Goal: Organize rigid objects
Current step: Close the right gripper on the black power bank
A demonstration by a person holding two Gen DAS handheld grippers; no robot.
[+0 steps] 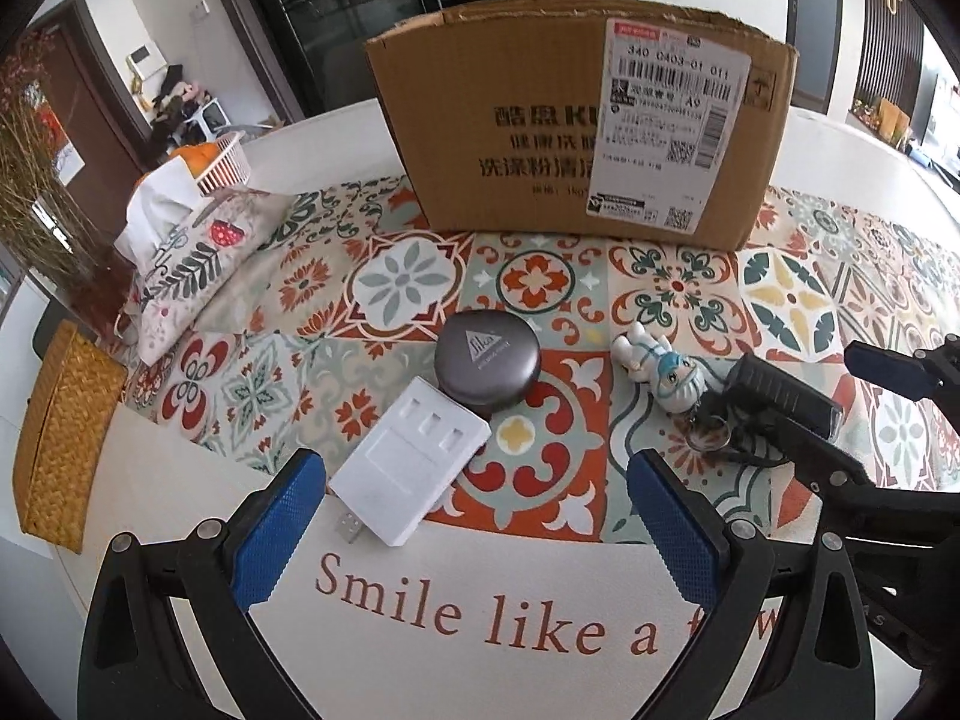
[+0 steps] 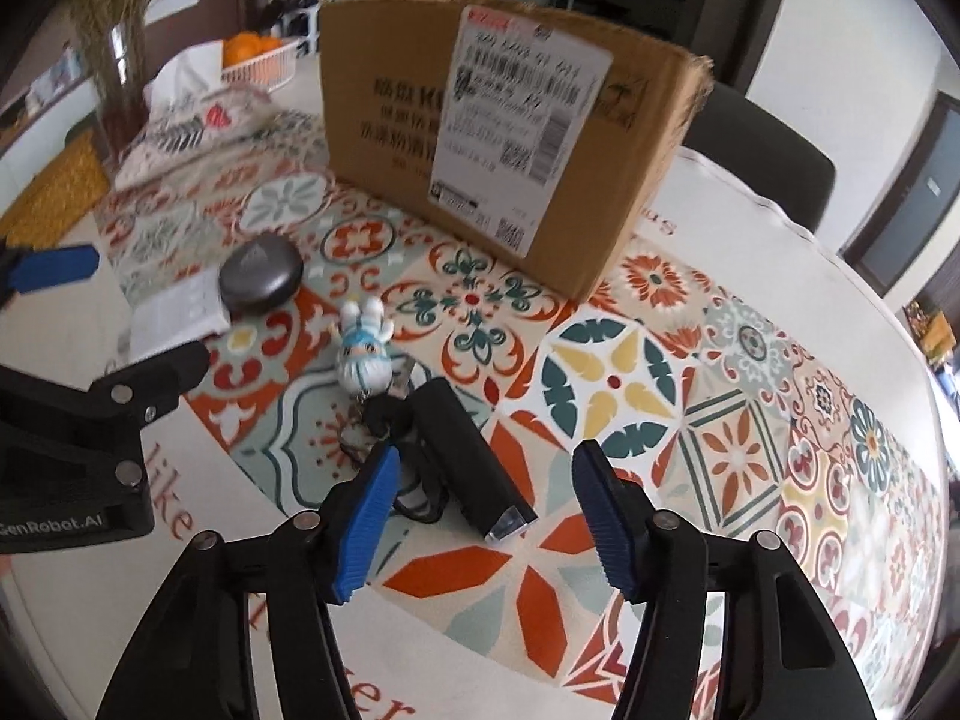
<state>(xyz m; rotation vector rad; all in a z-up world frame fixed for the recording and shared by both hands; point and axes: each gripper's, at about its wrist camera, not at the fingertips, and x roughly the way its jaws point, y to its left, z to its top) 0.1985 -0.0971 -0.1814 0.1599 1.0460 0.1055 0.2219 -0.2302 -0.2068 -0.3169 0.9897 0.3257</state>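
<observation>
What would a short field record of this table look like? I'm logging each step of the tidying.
surface: patterned tablecloth
container: cardboard box, upright at the back
loose items: white adapter, round grey case, rabbit keychain, black flashlight
left gripper: open, adapter between the pads, not pressed
right gripper: open, flashlight between the pads, not pressed

The round table (image 1: 180, 480) is white and carries a tile-patterned cloth (image 1: 780, 300) in orange, teal and cream. At twelve o'clock behind it stands a dark glass-door cabinet (image 1: 336, 12). At ten o'clock there is a brown door (image 1: 78, 96) in a white wall (image 1: 156, 6), with dried grass stems (image 1: 24, 180) before it. At two o'clock in the right wrist view a dark chair back (image 2: 774, 150) rises past the table edge. Soft daylight fills the room.
</observation>
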